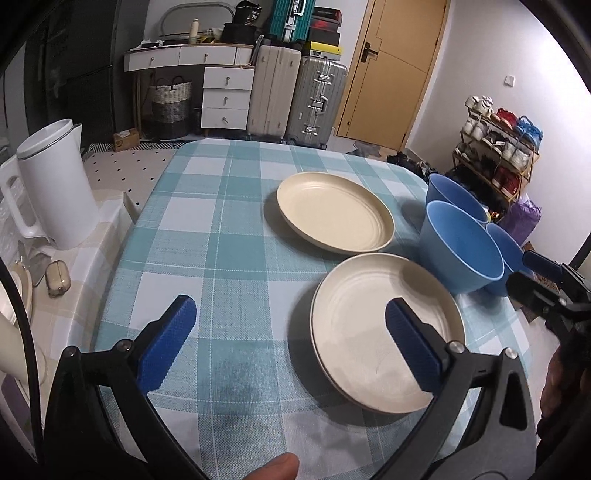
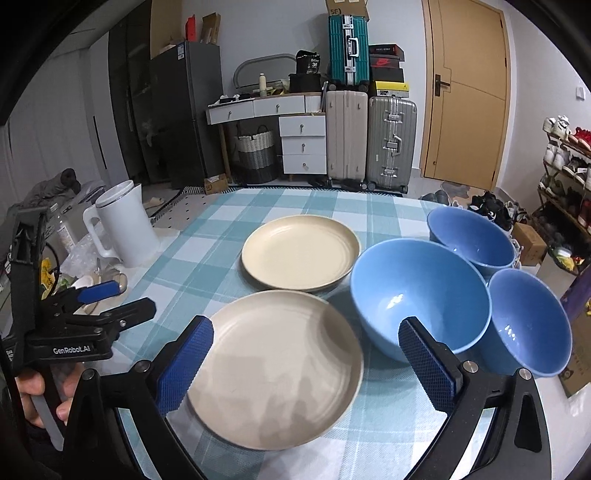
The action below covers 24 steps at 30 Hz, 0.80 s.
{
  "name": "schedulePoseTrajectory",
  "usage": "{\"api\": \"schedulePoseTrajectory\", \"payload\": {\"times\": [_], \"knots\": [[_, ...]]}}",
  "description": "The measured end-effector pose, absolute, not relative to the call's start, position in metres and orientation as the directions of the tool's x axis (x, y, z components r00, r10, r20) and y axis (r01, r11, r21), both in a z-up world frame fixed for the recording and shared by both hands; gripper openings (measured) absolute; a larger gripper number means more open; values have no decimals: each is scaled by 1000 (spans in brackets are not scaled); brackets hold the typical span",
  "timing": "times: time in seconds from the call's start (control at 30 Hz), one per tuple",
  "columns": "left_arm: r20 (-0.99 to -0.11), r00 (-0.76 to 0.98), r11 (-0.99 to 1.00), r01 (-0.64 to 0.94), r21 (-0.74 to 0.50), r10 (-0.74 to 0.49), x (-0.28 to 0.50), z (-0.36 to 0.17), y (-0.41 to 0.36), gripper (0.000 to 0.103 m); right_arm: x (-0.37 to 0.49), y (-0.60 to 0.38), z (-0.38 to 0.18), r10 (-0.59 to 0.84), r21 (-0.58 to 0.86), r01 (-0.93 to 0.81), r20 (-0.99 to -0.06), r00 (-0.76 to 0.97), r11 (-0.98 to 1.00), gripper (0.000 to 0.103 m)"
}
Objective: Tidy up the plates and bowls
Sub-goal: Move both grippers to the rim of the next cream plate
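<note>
Hovering with left gripper [image 1: 290,341] and right gripper [image 2: 306,363] both released and empty: two plates [image 2: 301,251] unstacked, three bowls [image 2: 419,295] unnested, nothing organized yet.

Against the far white wall [image 2: 399,22]: a white dressing desk with knobbed drawers [image 2: 291,122], a woven grey-and-cream laundry basket [image 2: 255,155] under it, then a beige ribbed suitcase [image 2: 346,136] beside a silver aluminium suitcase [image 2: 391,140], a teal hard-shell suitcase [image 2: 349,48] stacked above. To the right, a closed tan wooden door [image 2: 465,92]; further right, a wooden shoe rack crowded with sneakers [image 1: 498,147]. At left, a tall dark refrigerator [image 2: 181,110].
</note>
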<state>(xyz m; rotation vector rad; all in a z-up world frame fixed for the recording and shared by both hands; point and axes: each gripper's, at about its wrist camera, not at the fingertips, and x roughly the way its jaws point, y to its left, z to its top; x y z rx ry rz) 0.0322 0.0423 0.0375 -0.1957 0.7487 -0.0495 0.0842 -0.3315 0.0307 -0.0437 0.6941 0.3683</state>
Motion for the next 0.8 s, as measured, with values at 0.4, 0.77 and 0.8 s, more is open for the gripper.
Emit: {"api": "schedulePoseTrajectory", "payload": {"times": [0.4, 0.77, 0.8], "knots": [[-682, 728, 982, -69, -175, -71, 63, 45, 49, 102, 120, -350, 60, 345, 108, -354, -600, 722, 929, 102], [-688, 722, 977, -78, -197, -81, 102, 65, 50, 102, 163, -354, 97, 362, 127, -362, -600, 714, 924, 102], [-689, 721, 977, -80, -196, -79, 106, 67, 49, 102, 167, -355, 99, 362, 127, -362, -604, 710, 923, 102]]}}
